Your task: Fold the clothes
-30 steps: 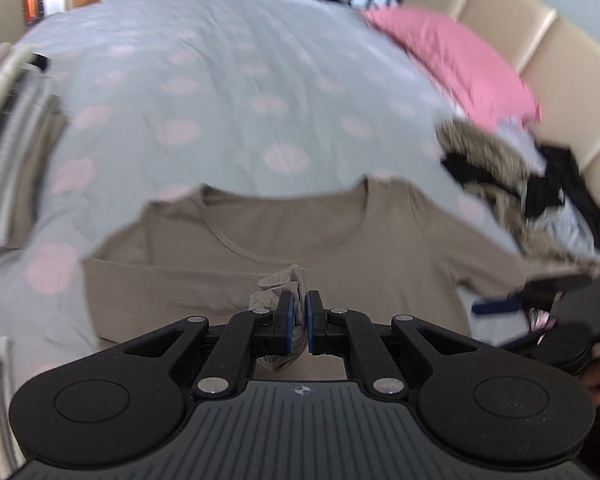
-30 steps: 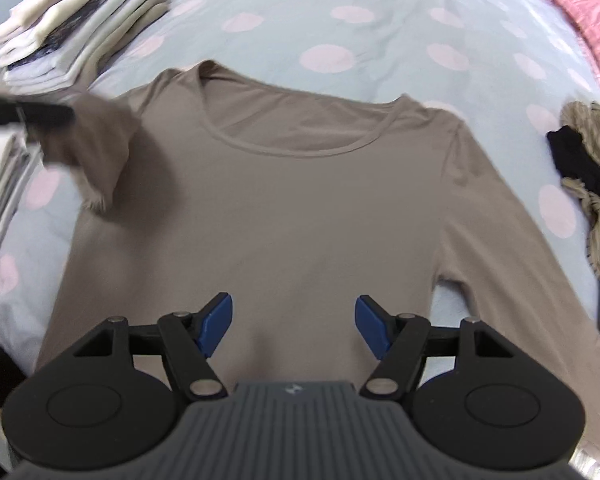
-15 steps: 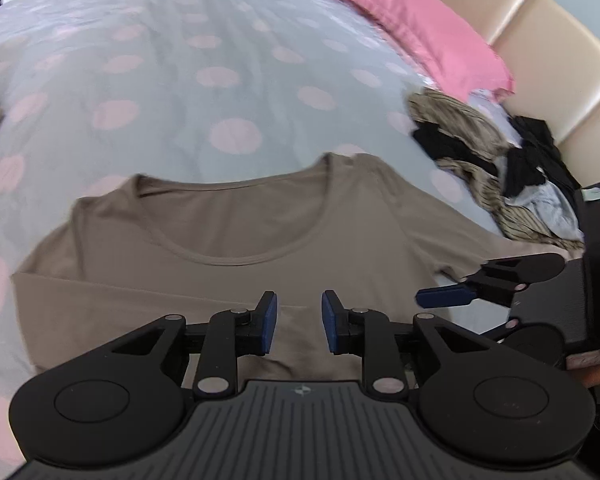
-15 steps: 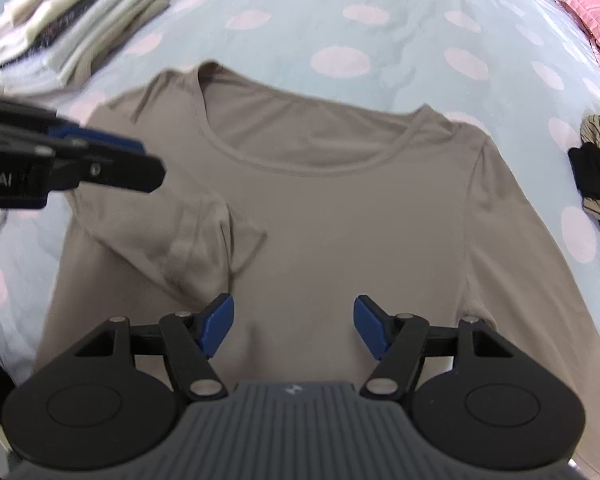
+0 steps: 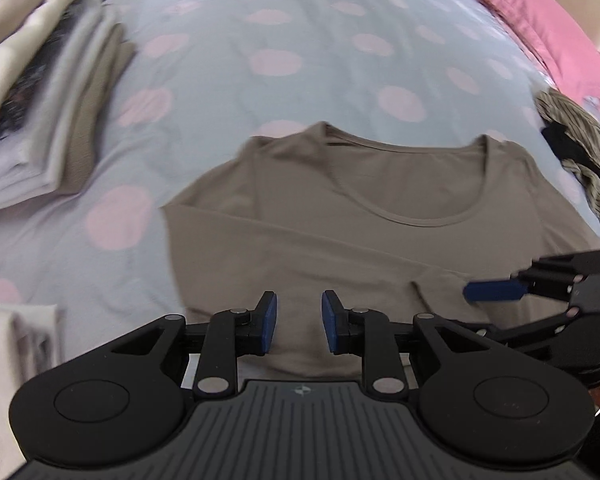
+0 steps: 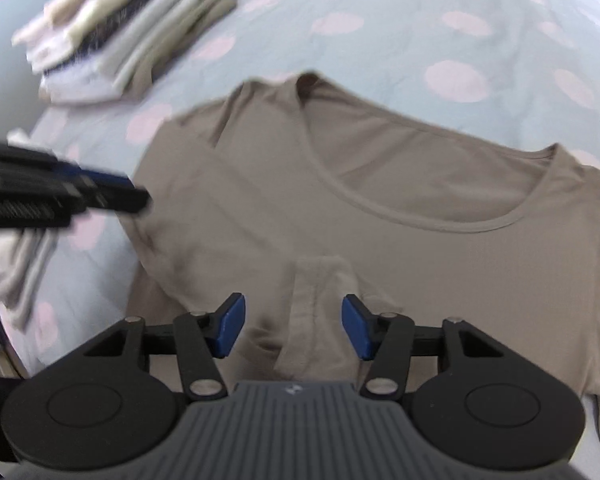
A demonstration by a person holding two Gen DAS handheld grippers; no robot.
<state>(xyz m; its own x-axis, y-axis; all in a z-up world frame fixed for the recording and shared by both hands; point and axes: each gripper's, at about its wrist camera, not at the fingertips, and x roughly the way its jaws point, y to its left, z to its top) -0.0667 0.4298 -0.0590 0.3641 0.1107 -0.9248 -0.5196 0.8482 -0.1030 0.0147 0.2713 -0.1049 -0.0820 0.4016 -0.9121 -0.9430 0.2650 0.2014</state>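
A taupe long-sleeved top [image 5: 380,216] lies flat on the dotted bed, neckline away from me, also in the right wrist view [image 6: 420,248]. Its left sleeve is folded across the chest, and the cuff [image 6: 320,292] lies in front of my right gripper. My left gripper [image 5: 298,323] is open and empty above the top's lower part. My right gripper [image 6: 293,327] is open and empty just above the cuff. The right gripper's finger [image 5: 496,290] shows at the right of the left wrist view, and the left gripper's fingers [image 6: 100,192] at the left of the right wrist view.
A stack of folded clothes [image 5: 40,112] sits on the bed at the left, also in the right wrist view [image 6: 128,28]. More folded fabric [image 5: 16,360] lies at the near left. A heap of unfolded clothes [image 5: 580,152] and a pink pillow [image 5: 540,28] lie at the right.
My left gripper carried the left sleeve across the top, opened and let it go. It has since swung back to the left. The right gripper has moved nearer to the cuff.
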